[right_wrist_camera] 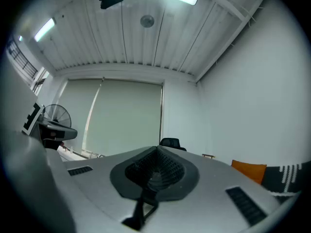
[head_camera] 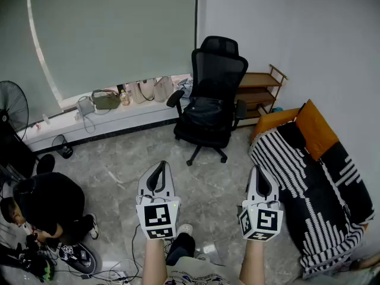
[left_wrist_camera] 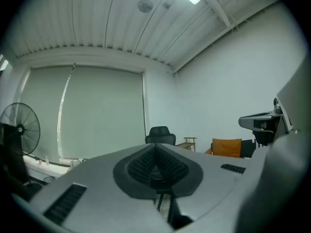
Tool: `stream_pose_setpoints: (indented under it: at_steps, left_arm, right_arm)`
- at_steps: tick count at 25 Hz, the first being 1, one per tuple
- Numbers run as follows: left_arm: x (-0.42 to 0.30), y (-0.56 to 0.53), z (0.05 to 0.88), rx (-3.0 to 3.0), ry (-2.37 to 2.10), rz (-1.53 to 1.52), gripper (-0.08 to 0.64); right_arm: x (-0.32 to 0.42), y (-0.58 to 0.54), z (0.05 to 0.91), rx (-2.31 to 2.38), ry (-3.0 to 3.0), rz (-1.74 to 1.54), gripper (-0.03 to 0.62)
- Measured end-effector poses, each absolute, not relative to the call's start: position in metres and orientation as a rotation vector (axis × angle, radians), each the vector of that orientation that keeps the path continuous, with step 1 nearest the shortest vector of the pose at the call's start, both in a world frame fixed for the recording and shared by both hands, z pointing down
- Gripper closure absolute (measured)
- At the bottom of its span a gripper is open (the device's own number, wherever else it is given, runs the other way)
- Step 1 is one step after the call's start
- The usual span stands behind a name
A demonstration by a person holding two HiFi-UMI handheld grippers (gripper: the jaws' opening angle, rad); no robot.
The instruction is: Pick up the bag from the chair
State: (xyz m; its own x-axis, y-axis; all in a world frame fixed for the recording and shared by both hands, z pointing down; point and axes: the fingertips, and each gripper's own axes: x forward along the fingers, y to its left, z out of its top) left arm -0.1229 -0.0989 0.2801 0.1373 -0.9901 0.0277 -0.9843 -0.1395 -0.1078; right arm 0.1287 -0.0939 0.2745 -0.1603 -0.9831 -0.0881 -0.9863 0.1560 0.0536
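A black office chair (head_camera: pixel 212 103) stands on the grey floor near the window wall, and a dark bag (head_camera: pixel 205 110) lies on its seat. The chair's headrest (left_wrist_camera: pixel 160 132) shows over my left jaws, and also as the chair top (right_wrist_camera: pixel 170 142) over my right jaws. Both grippers are held level, well short of the chair. My left gripper (head_camera: pixel 158 174) is shut with nothing in it. My right gripper (head_camera: pixel 262 179) is shut and empty too. The bag is hidden in both gripper views.
A sofa (head_camera: pixel 314 177) with a striped throw and orange cushions (head_camera: pixel 313 126) fills the right side. A wooden shelf (head_camera: pixel 259 88) stands behind the chair. Bags and bottles line the window ledge (head_camera: pixel 113 100). A fan (head_camera: pixel 12 105) and a crouching person (head_camera: pixel 44 203) are at left.
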Motion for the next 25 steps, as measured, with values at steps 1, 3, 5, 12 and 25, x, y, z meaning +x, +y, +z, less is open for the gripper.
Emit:
stream_pose_setpoints:
  at_steps: [1, 3, 5, 12, 25]
  left_arm:
    - [-0.1219, -0.0989, 0.2804, -2.322, 2.016, -0.142, 0.546]
    - [-0.1201, -0.0990, 0.2810, -2.326, 2.012, -0.144, 0.546]
    - [-0.1187, -0.0989, 0.2811, -2.330, 2.010, -0.146, 0.546]
    - [-0.1172, -0.0953, 0.2791, -2.337, 2.018, -0.133, 0.546]
    - [-0.1227, -0.0939, 0.2861, -2.349, 2.098, -0.080, 0.449]
  right_arm:
    - [0.1290, -0.0937, 0.2742, -2.015, 2.363, 0.153, 0.578]
    - [0.1297, -0.0933, 0.2734, -2.016, 2.363, 0.155, 0.578]
    - [0.1306, -0.0930, 0.2725, -2.018, 2.363, 0.159, 0.578]
    - [0.1327, -0.0907, 0.2742, -2.020, 2.376, 0.152, 0.578]
    - [0.1359, -0.0911, 0.2814, -1.959, 2.391, 0.056, 0.471]
